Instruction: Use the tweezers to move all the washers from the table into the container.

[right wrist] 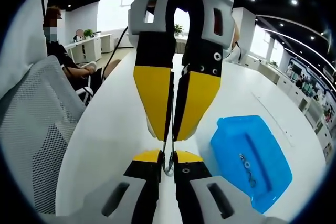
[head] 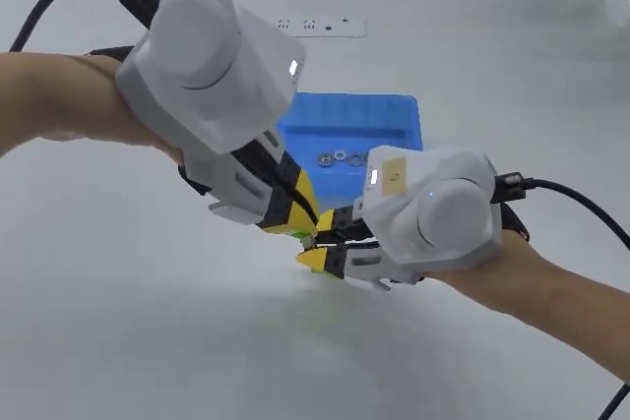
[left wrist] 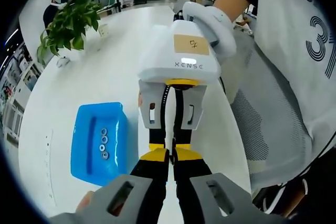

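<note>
Right gripper view: where are the tweezers [right wrist: 168, 149]?
— Pinched from both ends: right gripper [right wrist: 168, 158] grips one, left gripper [right wrist: 169, 131] the other. Washers [right wrist: 247, 170] lie in the container [right wrist: 262, 129], off beside the jaws.
— Advice?
— Release one only once the other's hold looks square.

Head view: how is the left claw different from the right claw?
The left claw reaches in from the upper left, higher; the right claw comes from the right, lower. The right claw's shell carries a tan sticker; the left claw's looks plain. Both have yellow tips and are shut on the tweezers.
</note>
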`<state>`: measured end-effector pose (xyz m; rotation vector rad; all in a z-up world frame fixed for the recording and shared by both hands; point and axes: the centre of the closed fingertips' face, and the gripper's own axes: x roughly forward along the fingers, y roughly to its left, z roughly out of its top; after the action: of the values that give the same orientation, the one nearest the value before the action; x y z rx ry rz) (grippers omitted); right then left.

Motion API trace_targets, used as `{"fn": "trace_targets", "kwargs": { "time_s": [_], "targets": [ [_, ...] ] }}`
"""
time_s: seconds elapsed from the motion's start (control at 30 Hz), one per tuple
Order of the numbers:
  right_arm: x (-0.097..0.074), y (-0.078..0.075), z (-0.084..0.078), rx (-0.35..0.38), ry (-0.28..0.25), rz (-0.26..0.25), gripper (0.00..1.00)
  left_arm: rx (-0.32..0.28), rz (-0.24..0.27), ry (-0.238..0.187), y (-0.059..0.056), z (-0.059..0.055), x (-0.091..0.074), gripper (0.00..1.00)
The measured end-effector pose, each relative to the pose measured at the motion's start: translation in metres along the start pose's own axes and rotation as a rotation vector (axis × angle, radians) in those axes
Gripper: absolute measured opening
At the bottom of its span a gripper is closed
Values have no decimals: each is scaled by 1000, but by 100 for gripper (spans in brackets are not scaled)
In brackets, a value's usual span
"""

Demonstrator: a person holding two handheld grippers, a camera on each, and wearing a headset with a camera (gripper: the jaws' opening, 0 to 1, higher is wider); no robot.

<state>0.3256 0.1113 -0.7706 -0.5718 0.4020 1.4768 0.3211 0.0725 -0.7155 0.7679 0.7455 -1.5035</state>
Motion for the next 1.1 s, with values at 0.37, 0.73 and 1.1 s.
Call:
{"fn": "trace_targets", "kwargs": {
  "time_s": [0.37, 0.73, 1.1],
  "targets": [
    [-20, -19, 29, -44, -32, -50, 10, 51, 50, 4, 9, 19, -31, 7],
    [-38, -45, 52, -81, -49, -114, 10, 117, 99, 8, 25, 37, -54, 7],
    [-48, -85, 69, -97, -78, -184, 10, 164, 131, 26, 65, 44, -75, 7]
  ]
}}
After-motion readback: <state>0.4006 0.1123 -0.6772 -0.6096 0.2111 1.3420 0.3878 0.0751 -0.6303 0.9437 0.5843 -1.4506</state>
